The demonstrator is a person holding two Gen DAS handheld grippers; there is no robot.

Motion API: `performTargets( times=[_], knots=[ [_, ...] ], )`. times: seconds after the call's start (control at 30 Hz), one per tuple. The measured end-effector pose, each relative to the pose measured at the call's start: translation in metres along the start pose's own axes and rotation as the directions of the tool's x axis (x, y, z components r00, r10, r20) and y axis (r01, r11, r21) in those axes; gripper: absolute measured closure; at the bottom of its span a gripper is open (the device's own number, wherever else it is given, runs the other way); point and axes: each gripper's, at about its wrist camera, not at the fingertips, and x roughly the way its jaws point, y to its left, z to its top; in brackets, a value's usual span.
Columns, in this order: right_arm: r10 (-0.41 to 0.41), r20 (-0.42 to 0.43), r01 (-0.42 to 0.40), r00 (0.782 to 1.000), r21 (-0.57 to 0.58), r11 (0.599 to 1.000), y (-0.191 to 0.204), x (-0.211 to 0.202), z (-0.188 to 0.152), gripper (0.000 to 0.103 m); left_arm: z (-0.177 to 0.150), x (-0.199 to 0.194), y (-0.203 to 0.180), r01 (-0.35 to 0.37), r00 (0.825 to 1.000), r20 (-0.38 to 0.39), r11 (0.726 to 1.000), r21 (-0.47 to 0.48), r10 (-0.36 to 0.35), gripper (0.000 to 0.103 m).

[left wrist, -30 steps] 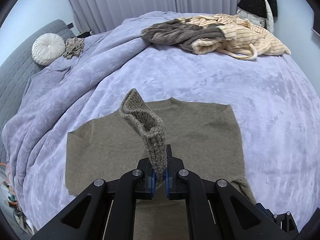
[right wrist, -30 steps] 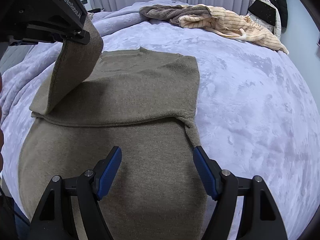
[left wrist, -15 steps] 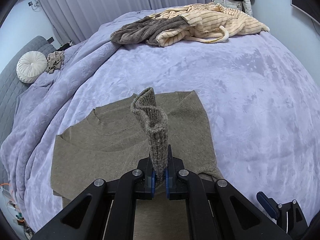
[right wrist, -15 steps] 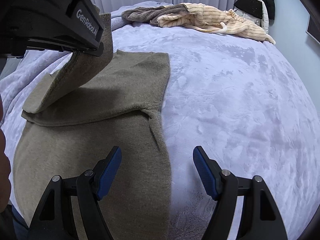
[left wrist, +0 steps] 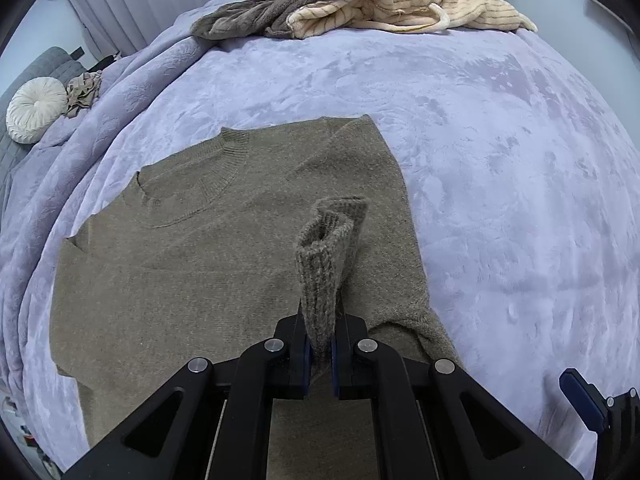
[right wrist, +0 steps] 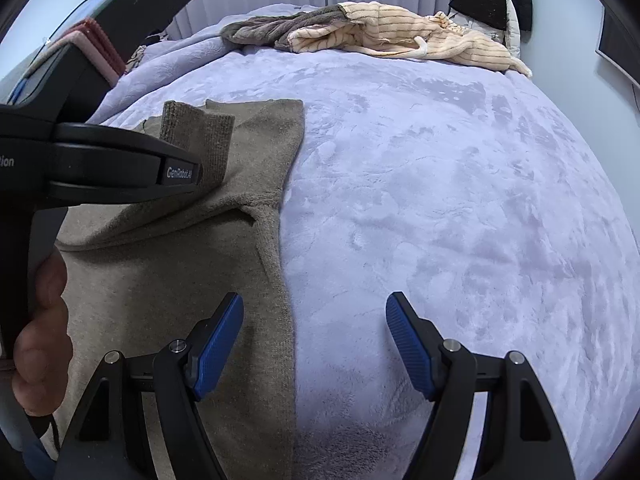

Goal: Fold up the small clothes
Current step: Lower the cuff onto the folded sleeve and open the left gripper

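Observation:
An olive-brown knit sweater (left wrist: pixel 192 264) lies flat on the lavender bedspread (left wrist: pixel 500 168), neck toward the far side. My left gripper (left wrist: pixel 319 354) is shut on the sweater's ribbed sleeve cuff (left wrist: pixel 326 264) and holds it low over the sweater's right half. The cuff (right wrist: pixel 208 140) also shows in the right wrist view, beside the left gripper's body. My right gripper (right wrist: pixel 314 344) is open and empty, low over the sweater's right edge (right wrist: pixel 280 280), one finger over the knit and one over the bedspread.
A heap of grey and cream striped clothes (left wrist: pixel 360 8) lies at the far side of the bed. A round white cushion (left wrist: pixel 34 114) and a small beige garment (left wrist: pixel 84 90) sit at the far left. Dark jackets (right wrist: pixel 492 8) hang at the far right.
My left gripper has carried the cuff rightward and lower across the sweater. My right gripper has shifted right, from over the sweater body to its right edge.

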Motion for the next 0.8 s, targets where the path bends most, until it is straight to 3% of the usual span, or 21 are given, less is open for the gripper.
performTargets(
  times=[0.27,0.43,0.47,0.5,0.53,0.57,0.6,0.7,0.8],
  knots=[
    [-0.018,0.006,0.018,1.0,0.01,1.0,-0.01,-0.005,-0.005,0.026,-0.004,0.013,-0.013,0.0,1.0,0.001,1.0,0.01,0.0,0.095],
    [-0.018,-0.002,0.018,1.0,0.011,1.0,-0.012,-0.003,-0.007,0.026,-0.011,0.018,-0.012,0.039,0.999,-0.002,0.999,0.01,-0.039,0.095],
    [-0.014,-0.005,0.014,1.0,0.015,1.0,-0.013,-0.003,-0.008,0.026,-0.011,0.018,-0.011,0.048,0.999,-0.004,0.999,0.01,-0.048,0.084],
    [-0.011,-0.006,0.011,1.0,0.018,1.0,-0.014,-0.003,-0.009,0.026,-0.011,0.017,-0.008,0.072,0.997,-0.011,0.997,0.008,-0.072,0.065],
    [-0.009,-0.007,0.009,1.0,0.019,1.0,-0.014,-0.003,-0.009,0.026,-0.011,0.016,-0.004,0.097,0.995,-0.015,0.995,0.001,-0.097,0.053],
    [-0.006,-0.006,0.007,1.0,0.018,1.0,-0.013,-0.004,-0.01,0.026,-0.011,0.014,0.0,0.123,0.992,-0.013,0.992,-0.005,-0.123,0.026],
    [-0.003,-0.004,0.003,1.0,0.017,1.0,-0.013,-0.005,-0.011,0.026,-0.012,0.01,0.005,0.167,0.986,-0.003,0.986,-0.017,-0.167,0.014],
    [0.006,0.007,-0.006,1.0,0.013,1.0,-0.011,-0.009,-0.011,0.026,-0.011,-0.002,0.017,0.219,0.976,0.008,0.975,-0.024,-0.219,0.014],
    [0.008,0.023,-0.008,1.0,0.008,1.0,-0.007,-0.015,-0.008,0.026,-0.014,-0.019,0.038,0.298,0.954,0.024,0.953,-0.053,-0.297,0.014]
  ],
)
